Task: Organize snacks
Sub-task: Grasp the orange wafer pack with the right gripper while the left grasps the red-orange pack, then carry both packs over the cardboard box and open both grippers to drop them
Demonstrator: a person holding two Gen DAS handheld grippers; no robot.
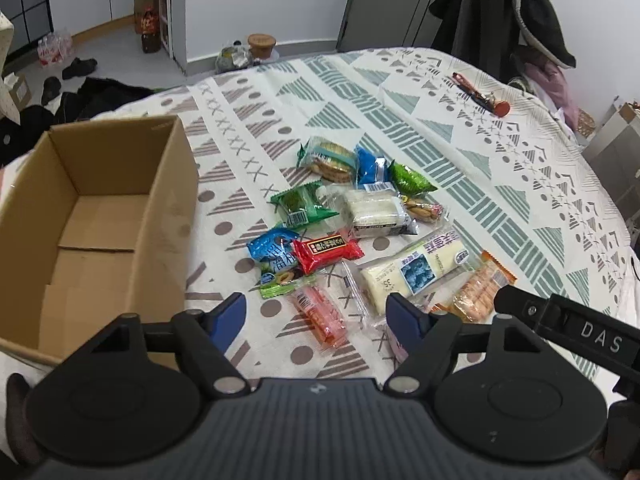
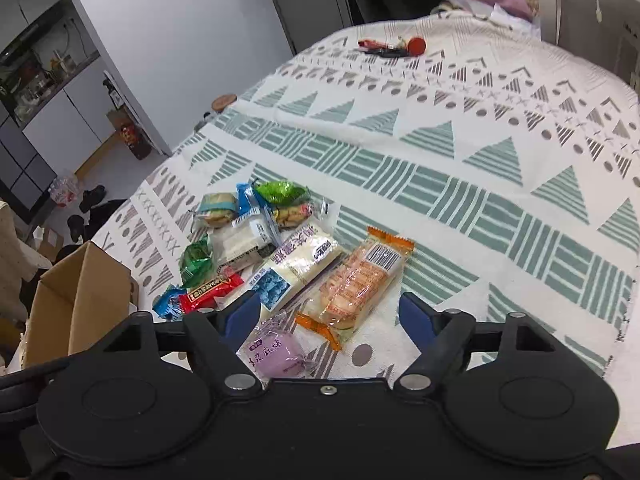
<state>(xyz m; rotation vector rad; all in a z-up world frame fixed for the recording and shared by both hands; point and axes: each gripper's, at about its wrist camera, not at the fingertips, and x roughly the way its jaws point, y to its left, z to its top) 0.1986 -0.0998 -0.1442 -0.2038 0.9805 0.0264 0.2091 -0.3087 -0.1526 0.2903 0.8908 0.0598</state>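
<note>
Lying with its long axis running away and to the right, the orange-ended biscuit pack (image 2: 360, 284) sits just ahead of the right gripper (image 2: 328, 316), between its widely parted, empty jaws; a purple snack (image 2: 276, 354) rests by the left finger. The left gripper (image 1: 316, 316) hovers level, jaws equally spread and holding nothing, a pink packet (image 1: 320, 314) between them and the cardboard box (image 1: 160, 216) to their left.

The left gripper (image 1: 316, 314) and the right gripper (image 2: 330, 312) each hover with jaws spread wide, blue fingertips (image 1: 232, 312) apart, gripping nothing, both angled forward and downward.
</note>
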